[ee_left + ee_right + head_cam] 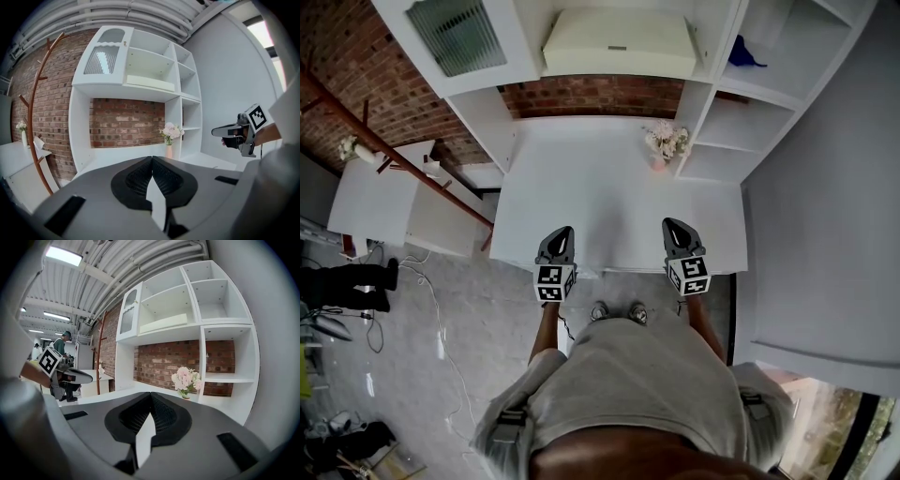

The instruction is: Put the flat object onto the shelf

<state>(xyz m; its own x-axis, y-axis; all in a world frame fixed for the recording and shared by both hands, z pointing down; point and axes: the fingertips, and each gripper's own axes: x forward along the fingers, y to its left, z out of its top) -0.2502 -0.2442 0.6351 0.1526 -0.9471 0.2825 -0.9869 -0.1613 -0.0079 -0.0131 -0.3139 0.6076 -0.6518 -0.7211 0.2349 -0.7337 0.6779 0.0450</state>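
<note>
A cream flat object [619,42] lies on a wide upper shelf of the white shelving unit [727,122]; it also shows as a pale slab [150,83] in the left gripper view and as a slab [164,323] in the right gripper view. My left gripper [562,232] and right gripper [673,225] hover side by side over the near edge of the white counter [609,206], well short of the shelves. Both are shut with nothing between the pads. The left gripper's tips [152,158] meet, and so do the right gripper's tips [151,393].
A vase of pale flowers [666,142] stands at the counter's back right corner. A blue thing [745,52] sits on an upper right shelf. A wooden coat rack [394,141] leans at the left by a side table. A person [61,345] stands far off.
</note>
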